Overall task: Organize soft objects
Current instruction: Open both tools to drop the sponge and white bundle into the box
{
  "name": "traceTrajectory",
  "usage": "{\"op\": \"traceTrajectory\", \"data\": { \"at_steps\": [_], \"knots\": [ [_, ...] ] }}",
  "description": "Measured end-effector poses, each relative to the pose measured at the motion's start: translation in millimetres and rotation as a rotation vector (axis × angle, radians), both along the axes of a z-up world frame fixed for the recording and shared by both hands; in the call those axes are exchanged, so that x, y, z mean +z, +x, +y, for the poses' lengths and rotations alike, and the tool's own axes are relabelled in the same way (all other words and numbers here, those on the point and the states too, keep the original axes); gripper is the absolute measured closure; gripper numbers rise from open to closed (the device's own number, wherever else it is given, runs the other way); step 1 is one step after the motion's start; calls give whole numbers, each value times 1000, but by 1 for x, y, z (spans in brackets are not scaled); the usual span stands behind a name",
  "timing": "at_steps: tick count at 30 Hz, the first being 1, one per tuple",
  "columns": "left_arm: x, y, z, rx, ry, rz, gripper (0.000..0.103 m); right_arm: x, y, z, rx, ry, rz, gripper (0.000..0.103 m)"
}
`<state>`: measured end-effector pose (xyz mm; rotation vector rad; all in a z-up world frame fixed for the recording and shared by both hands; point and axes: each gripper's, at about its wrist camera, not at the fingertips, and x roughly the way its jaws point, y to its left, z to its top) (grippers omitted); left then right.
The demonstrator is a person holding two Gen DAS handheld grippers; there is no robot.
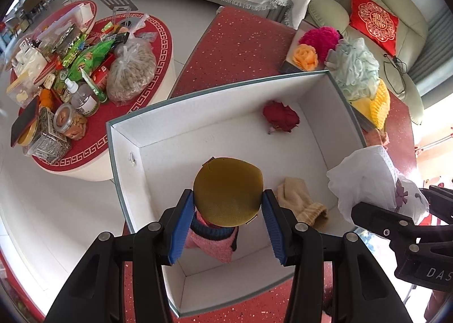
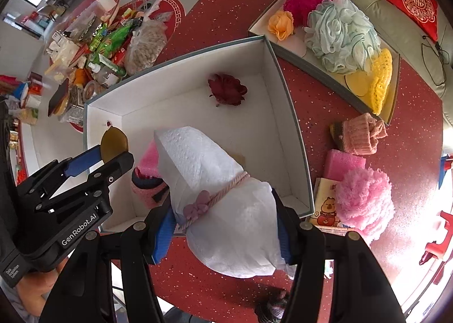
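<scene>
The left gripper (image 1: 228, 221) has its jaws clamped on a round olive-yellow pad (image 1: 228, 191), held above the near left part of the open white box (image 1: 124, 159). The right gripper (image 2: 223, 234) has its jaws clamped on a white tissue bundle (image 2: 215, 195) tied with pink cord, above the box's near edge. Inside the box lie a dark red flower (image 1: 281, 116), a beige sock (image 1: 300, 204) and a pink knit item (image 1: 211, 241). The box stands on the red table (image 1: 240, 45).

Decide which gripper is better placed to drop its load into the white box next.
Left. The left gripper holds its olive disc inside the white box; the right gripper's tissue bundle straddles the box's rim.
</scene>
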<state>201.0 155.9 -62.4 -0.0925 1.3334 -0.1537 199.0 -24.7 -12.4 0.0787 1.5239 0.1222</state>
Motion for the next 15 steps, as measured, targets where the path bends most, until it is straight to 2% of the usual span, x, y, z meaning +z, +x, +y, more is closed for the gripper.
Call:
{"op": "traceTrajectory", "data": {
  "at_steps": [15],
  "knots": [
    [-38,27,2,26,41,75,53,-35,31,7,-5,-46,38,40]
  ]
}}
